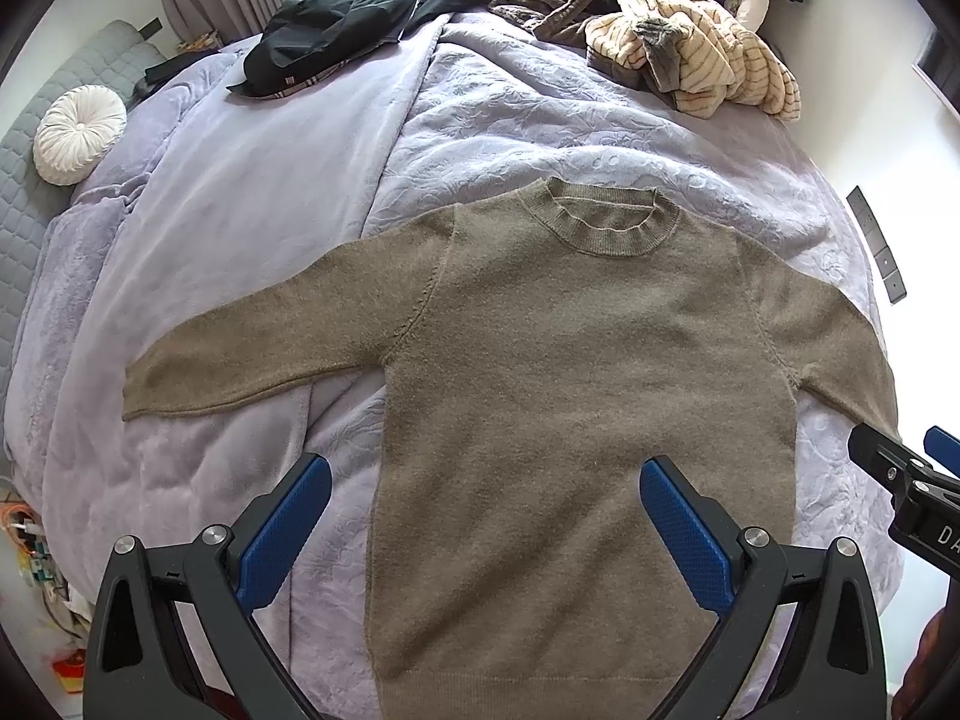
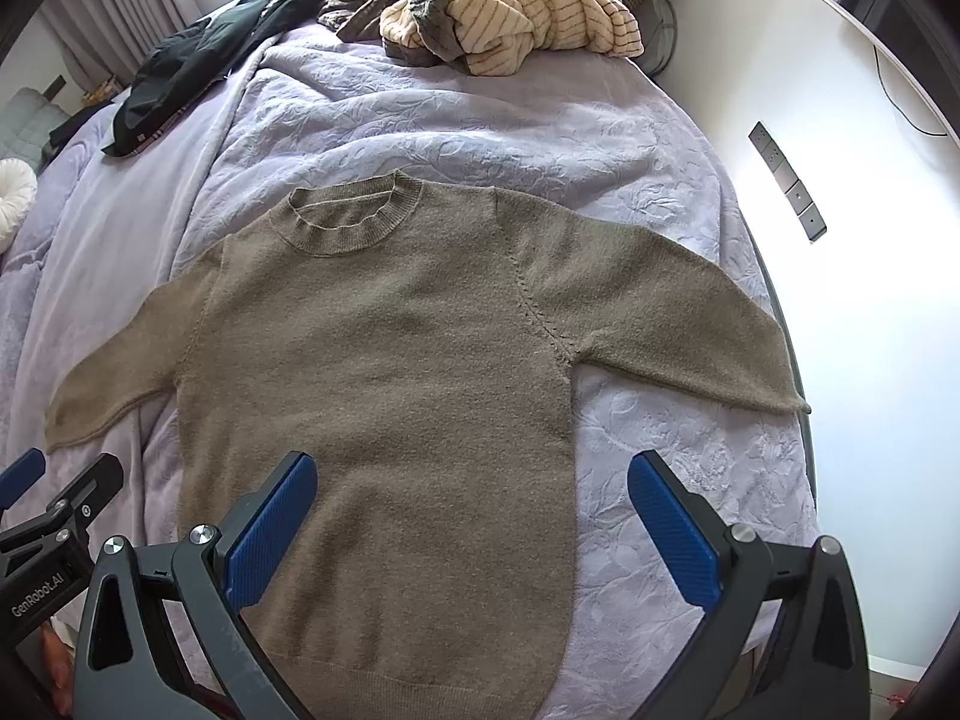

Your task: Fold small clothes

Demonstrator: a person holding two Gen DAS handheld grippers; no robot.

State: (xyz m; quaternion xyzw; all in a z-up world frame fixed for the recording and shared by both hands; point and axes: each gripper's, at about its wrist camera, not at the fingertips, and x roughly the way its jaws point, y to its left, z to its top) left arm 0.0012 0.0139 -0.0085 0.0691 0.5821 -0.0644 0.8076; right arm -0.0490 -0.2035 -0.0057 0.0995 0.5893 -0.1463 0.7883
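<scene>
Directly under both wide-open, empty grippers lies the brown sweater point(image 1: 576, 360), flat and face up on the lavender bed point(image 1: 510, 120), its hem nearest, collar farthest, long axis running straight away. Left gripper point(image 1: 486, 516) hovers by the hem's left side, nearer the left sleeve point(image 1: 240, 348); right gripper point(image 2: 474, 516) over its right side. "GenRobot.AI" is printed on the left gripper's body.

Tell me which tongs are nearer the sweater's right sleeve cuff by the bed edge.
Right. The right tongs hover open over the sweater's hem with that cuff just beyond; the left tongs hover nearer the opposite sleeve.
</scene>
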